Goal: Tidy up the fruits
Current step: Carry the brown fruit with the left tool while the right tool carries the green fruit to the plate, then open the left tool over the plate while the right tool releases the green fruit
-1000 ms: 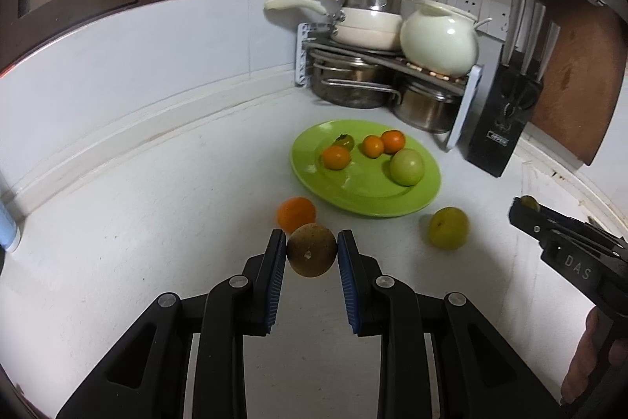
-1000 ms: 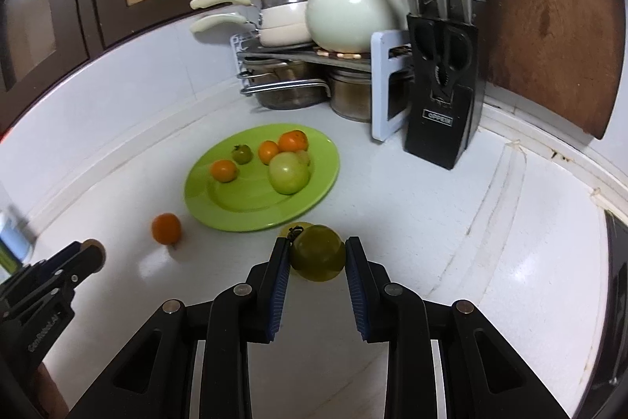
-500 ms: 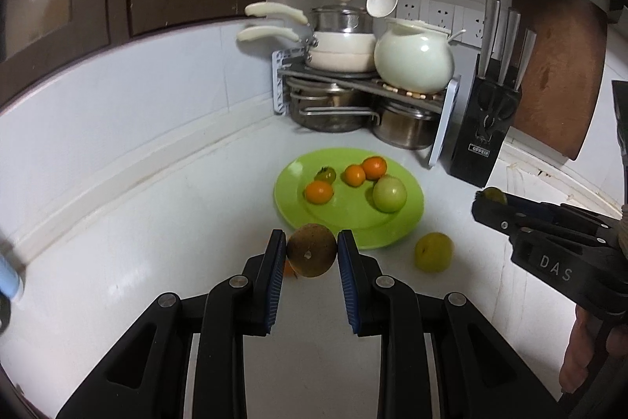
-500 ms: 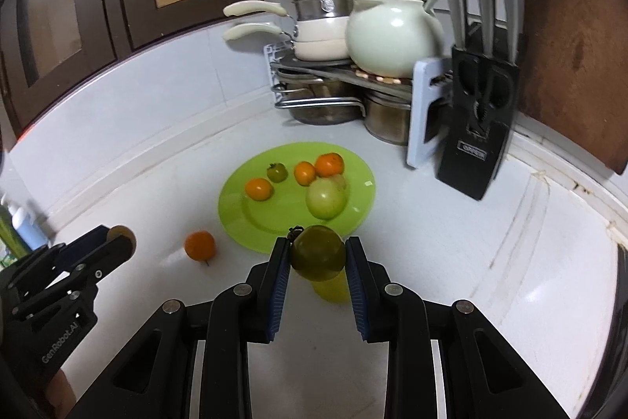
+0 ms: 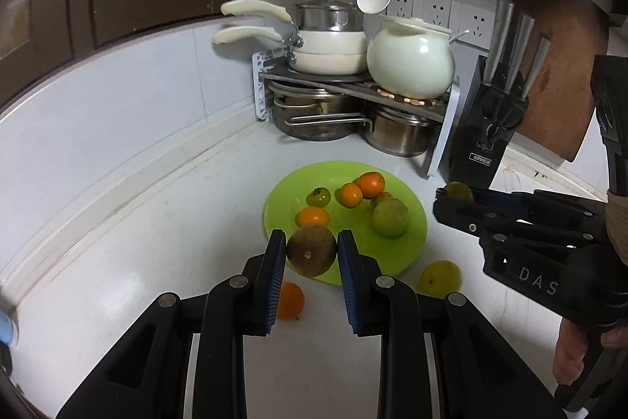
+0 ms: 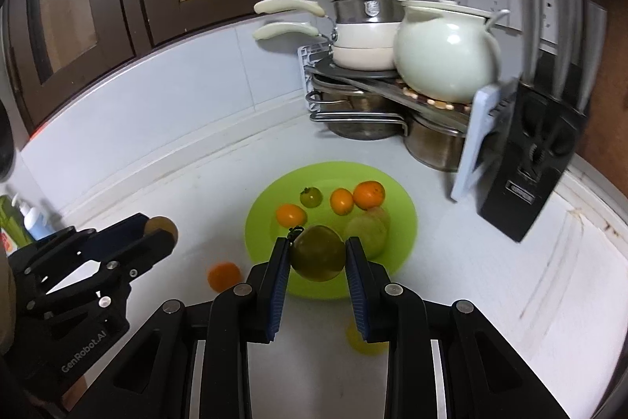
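My left gripper (image 5: 311, 254) squeezes a round brown fruit (image 5: 311, 250) with a dark spot, my right gripper (image 6: 317, 256) squeezes a dull green fruit (image 6: 318, 253) with a little stem, both up over the near edge of the green plate (image 5: 412, 246).

Both wrist cameras are looking forward and down along their fingers, sharing the green plate (image 5: 412, 254) (image 6: 263, 222) just ahead and the pot rack (image 5: 439, 128) (image 6: 467, 152) beyond.

A home kitchen: pots (image 5: 329, 46) on a rack (image 5: 353, 85), knife block (image 5: 490, 128), white tabletop (image 5: 157, 222), wall sockets (image 5: 435, 10).
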A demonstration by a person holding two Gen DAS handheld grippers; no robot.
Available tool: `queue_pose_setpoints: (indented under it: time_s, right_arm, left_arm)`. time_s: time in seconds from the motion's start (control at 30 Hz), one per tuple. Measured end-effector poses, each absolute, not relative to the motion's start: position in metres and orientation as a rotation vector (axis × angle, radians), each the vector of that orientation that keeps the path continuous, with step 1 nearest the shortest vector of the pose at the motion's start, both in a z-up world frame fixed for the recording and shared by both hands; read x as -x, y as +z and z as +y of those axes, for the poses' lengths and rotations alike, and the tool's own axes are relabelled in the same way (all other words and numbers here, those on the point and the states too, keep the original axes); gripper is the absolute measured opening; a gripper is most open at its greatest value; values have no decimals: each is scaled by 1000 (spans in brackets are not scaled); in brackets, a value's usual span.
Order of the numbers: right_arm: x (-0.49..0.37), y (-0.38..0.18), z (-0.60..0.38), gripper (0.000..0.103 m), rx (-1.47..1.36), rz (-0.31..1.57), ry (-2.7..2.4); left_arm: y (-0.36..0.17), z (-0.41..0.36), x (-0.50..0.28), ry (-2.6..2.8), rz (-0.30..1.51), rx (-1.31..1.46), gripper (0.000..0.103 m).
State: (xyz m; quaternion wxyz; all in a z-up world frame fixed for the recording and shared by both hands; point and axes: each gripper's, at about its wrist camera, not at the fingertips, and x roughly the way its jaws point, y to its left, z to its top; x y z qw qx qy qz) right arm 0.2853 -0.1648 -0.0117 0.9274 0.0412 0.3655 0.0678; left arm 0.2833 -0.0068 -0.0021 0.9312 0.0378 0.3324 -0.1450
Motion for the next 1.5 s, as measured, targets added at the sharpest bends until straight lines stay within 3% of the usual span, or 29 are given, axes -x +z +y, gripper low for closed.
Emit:
queue_pose_setpoints:
  time_s: [0.6,1.17,1.33,1.5]
  right_arm:
    - [-377,-58,-170,29,-56,886,233]
    - [-406,-83,-173,30,-56,968,274]
    - [-405,-82,-174,38,-67,968,272]
    - [-397,-75,-174,38,-55,948,261]
  left_arm:
    - [-48,-18,-372,-318,836,-84,27]
    - [-78,-33,-399,-357,932,-103,27]
    - [-76,-32,-399,-355,927,-104,31]
    - [-71,-28,-392,-338,912,-101,33]
